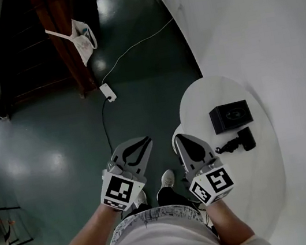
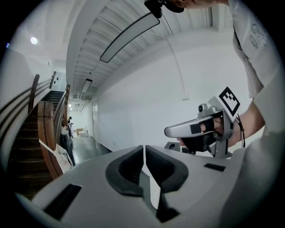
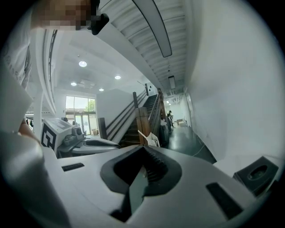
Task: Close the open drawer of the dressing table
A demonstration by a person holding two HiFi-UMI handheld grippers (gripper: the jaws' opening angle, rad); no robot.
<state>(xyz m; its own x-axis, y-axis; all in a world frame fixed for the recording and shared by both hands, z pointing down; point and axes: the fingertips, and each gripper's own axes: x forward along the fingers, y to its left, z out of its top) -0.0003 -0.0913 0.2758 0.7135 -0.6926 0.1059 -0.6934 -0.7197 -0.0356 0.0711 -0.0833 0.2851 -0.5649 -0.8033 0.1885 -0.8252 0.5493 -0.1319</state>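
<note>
No dressing table or drawer shows in any view. In the head view both grippers are held side by side at waist height above the dark floor. My left gripper (image 1: 146,141) (image 2: 144,147) has its dark pads pressed together with nothing between them. My right gripper (image 1: 176,139) (image 3: 143,148) also has its jaws meeting at the tip, with nothing in them. Each gripper appears in the other's view: the right gripper (image 2: 168,131) to the right, the left gripper (image 3: 116,144) to the left, both pointing roughly level down a long hall.
A small round white table (image 1: 197,105) at my right carries a black box (image 1: 230,116) and a black handheld device (image 1: 238,141). A white curved wall (image 1: 251,13) runs behind it. A cable (image 1: 128,50) with an adapter (image 1: 108,92) crosses the floor beside a wooden stair post (image 1: 66,46).
</note>
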